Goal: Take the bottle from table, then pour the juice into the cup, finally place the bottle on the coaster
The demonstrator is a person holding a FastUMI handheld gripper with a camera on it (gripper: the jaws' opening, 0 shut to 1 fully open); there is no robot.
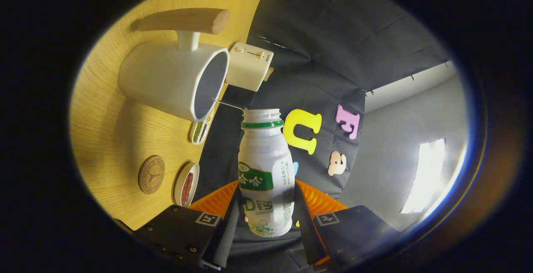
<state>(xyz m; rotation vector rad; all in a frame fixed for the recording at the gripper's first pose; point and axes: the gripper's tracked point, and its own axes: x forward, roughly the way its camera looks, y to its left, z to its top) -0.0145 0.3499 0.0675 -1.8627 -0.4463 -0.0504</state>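
Gripper (266,219) clamps bottle (265,173), mouth just beside cup (177,79) rim.

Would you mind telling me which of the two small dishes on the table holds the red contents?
The round dish beside the wooden coaster; the dish under the cup holds green.

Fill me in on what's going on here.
A hand-held gripper is shut on a small white drink bottle, one finger on each side. The bottle is uncapped, and its open mouth is tipped toward the white cup with a wooden handle on the wooden table. It sits near the cup's rim, a thin stream passing between them, so pouring appears under way. The round coaster sits bare on the table near the fingers, beside a small dish. A white toaster stands beyond the cup.
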